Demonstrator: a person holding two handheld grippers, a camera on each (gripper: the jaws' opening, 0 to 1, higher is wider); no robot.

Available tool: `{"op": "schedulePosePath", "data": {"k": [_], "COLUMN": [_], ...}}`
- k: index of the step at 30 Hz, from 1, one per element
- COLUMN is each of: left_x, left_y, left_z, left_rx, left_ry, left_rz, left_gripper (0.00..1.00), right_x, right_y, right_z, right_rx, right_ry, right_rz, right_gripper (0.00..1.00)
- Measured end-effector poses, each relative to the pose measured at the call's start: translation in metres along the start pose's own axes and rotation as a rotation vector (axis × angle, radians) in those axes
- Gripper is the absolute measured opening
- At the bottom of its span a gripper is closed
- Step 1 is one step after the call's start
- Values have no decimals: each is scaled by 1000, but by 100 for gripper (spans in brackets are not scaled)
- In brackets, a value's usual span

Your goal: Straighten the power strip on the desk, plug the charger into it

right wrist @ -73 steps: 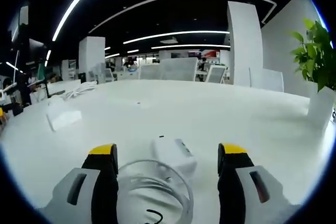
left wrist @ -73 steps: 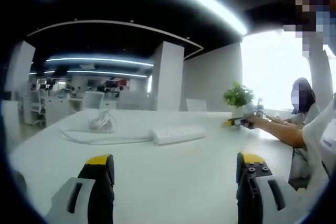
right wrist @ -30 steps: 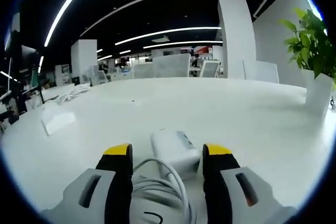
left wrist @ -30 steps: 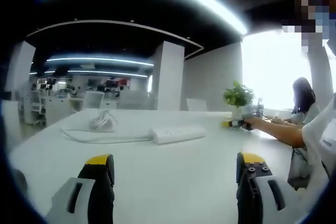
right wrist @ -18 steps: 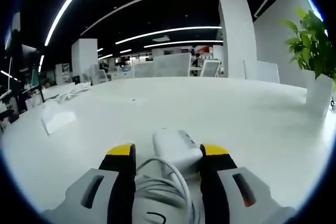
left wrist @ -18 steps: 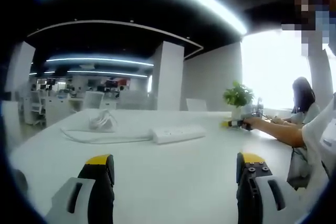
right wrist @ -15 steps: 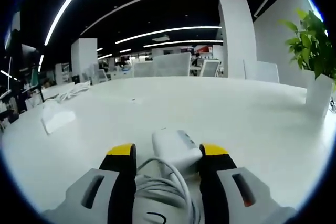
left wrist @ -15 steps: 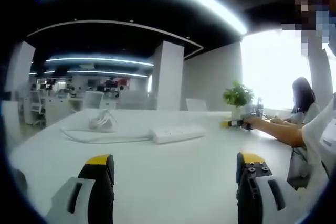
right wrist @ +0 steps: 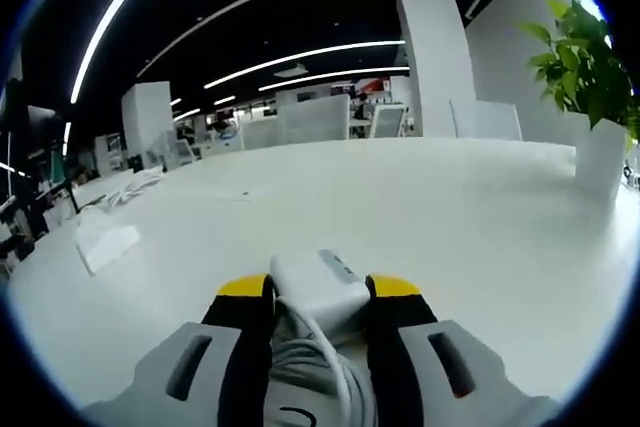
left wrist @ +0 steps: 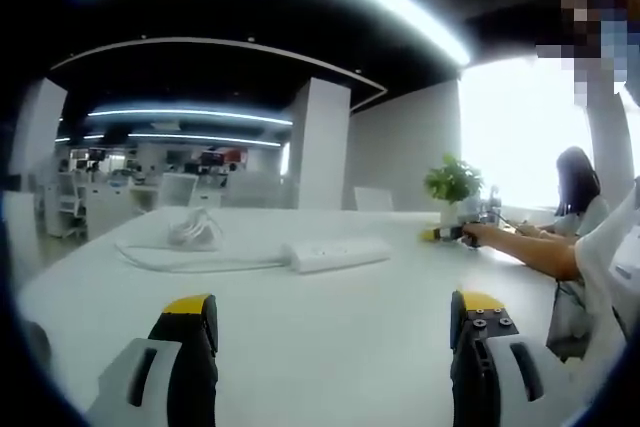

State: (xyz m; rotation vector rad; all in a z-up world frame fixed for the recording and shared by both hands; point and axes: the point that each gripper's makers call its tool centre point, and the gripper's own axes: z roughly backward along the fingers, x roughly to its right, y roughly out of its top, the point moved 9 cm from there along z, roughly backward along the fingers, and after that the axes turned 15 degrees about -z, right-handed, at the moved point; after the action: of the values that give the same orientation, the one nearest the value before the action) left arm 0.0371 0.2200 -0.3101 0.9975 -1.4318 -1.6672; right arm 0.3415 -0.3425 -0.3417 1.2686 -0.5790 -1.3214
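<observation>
While the left gripper [left wrist: 330, 322] hangs over bare desk [left wrist: 330, 347] with jaws wide apart, the power strip [left wrist: 340, 254] lies mid-desk ahead, its cable [left wrist: 190, 265] trailing left toward a coiled bundle, open surface all around. Over to the right gripper [right wrist: 318, 299]: jaws clamped on the white charger [right wrist: 318, 292], cord [right wrist: 325, 372] bunched behind, potted plant [right wrist: 598, 117] at the desk's right edge.
</observation>
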Motion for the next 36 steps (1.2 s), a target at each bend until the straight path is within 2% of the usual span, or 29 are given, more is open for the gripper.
{"op": "schedulePosePath", "data": {"k": [3, 5, 6, 19, 23, 27, 31, 36], "left_x": [0, 1, 1, 0, 0, -1, -1, 1], "left_y": [0, 0, 0, -3, -3, -3, -3, -3], "left_z": [0, 0, 0, 3, 3, 2, 1, 0], "left_rx": [0, 0, 0, -5, -5, -5, -6, -7], "left_ry": [-2, -4, -4, 2, 3, 3, 2, -4], "left_rz": [-1, -1, -2, 2, 3, 2, 3, 0], "left_gripper": [99, 99, 99, 99, 99, 99, 99, 99], "right_x": [-15, -18, -12, -20, -22, -31, -30, -24], "right_y": [-6, -4, -1, -2, 0, 3, 9, 13], "right_z": [4, 4, 4, 5, 4, 4, 1, -3], "right_rx": [-7, -19, -24, -44, -43, -34, -30, -26], "right_ry": [-22, -55, -67, -66, -70, -74, -71, -61], "right_rz": [-11, 4, 8, 3, 36, 138, 196, 184], "right_gripper": [34, 34, 34, 30, 30, 30, 29, 29]}}
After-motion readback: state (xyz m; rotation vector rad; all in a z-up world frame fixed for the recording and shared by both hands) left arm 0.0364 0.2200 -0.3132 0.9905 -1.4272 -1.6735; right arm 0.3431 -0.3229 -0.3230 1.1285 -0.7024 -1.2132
